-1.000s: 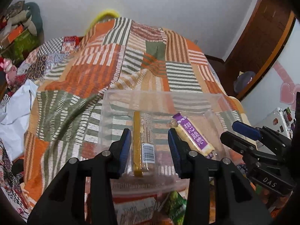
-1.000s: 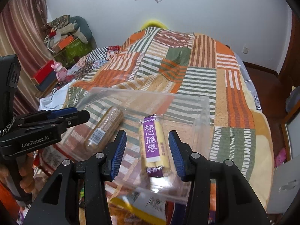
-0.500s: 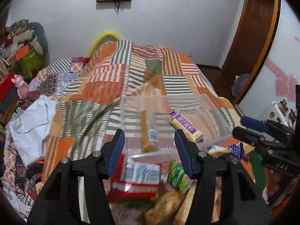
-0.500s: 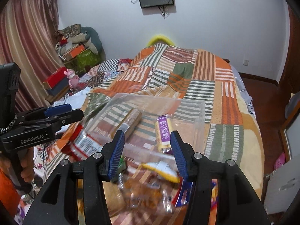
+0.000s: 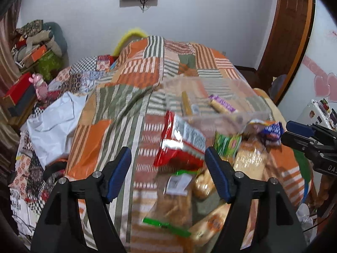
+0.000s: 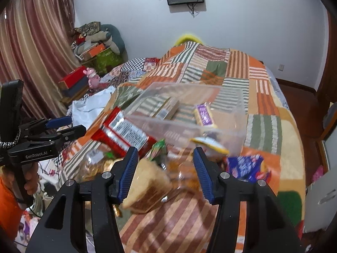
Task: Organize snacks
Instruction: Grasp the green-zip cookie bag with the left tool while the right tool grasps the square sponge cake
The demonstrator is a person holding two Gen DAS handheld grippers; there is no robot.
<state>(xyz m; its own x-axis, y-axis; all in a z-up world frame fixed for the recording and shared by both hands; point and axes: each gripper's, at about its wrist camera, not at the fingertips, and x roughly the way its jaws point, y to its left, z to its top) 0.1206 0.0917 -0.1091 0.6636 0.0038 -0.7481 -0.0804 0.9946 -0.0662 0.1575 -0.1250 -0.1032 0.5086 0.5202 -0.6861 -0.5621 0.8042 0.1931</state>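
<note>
Both tools have been drawn back from the clear plastic rectangular bin (image 5: 212,92), which was seen close under the fingers a second ago and is now seen farther up the orange, green and white striped patchwork bedspread (image 5: 118,109). Inside the bin a slim brown cracker tube (image 5: 186,104) and a purple-labelled yellow biscuit pack (image 5: 221,105) are seen lying side by side. The left tool (image 5: 168,176) is held above a blurred heap of loose snacks, its jaws opening wide with nothing pressed between the pads. A red foil snack bag with a white label (image 5: 181,141) is seen leaning against the bin's near wall, with a green packet (image 5: 228,145) just beside it and a blue wrapper (image 5: 272,129) further right. The right tool (image 6: 165,174) is likewise empty, jaws opening, and is held over a tan bread-like pack (image 6: 147,189). A hand (image 6: 28,181) is seen gripping the left tool's handle.
</note>
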